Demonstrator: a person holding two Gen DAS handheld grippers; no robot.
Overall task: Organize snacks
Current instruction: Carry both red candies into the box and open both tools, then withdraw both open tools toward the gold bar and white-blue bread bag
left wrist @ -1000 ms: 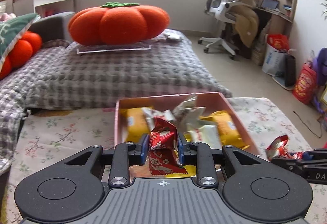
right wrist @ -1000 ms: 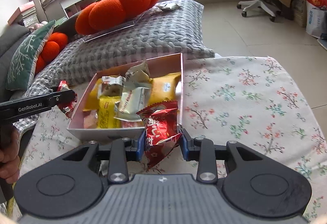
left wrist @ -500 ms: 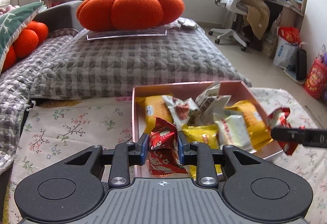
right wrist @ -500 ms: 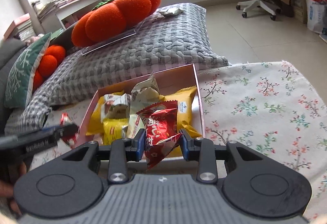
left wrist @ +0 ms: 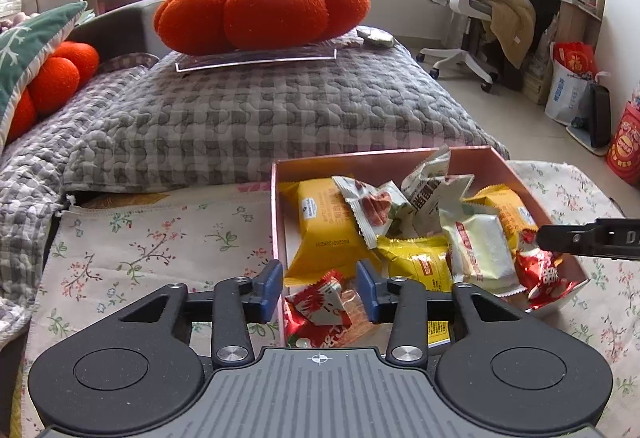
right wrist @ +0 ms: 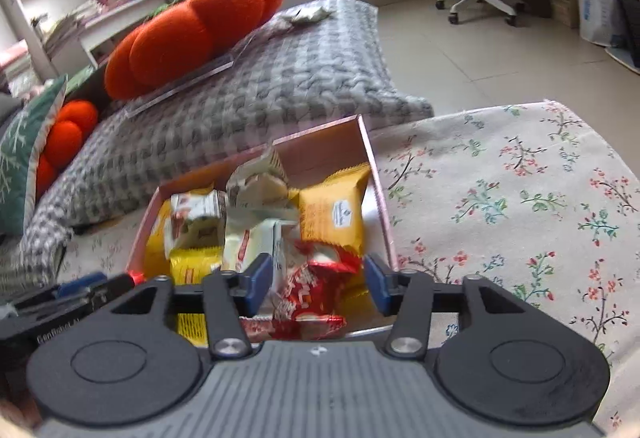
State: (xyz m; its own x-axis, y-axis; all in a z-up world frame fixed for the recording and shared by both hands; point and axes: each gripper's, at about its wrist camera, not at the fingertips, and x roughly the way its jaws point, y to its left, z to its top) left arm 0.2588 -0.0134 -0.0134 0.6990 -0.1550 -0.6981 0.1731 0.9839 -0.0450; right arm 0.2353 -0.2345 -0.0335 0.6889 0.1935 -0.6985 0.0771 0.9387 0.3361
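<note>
Landmark: pink box, sitting on the floral cloth in front of the grey quilted cushion.

Left gripper is hovering over the box's near-left corner, jaws spread wide, gripping nothing. A red snack packet is lying loose between the blue pads, inside the box against its left wall; no pad is touching it.

Right gripper is hanging over the box's near-right corner, jaws also spread wide, nothing clamped. A second red snack packet is sitting between its pads on top of the pile at the near edge of the box. The right-wrist view is motion-blurred, so I can't say whether the packet is fully at rest or brushing the left pad.

In the left-wrist view the right gripper's finger is reaching over the box's right wall, with that second red packet just under it at the near-right corner.

Rest of the box is holding yellow packets and white-green packets, heaped and overlapping.

Behind the box, an orange pumpkin cushion is resting on the grey cushion.
</note>
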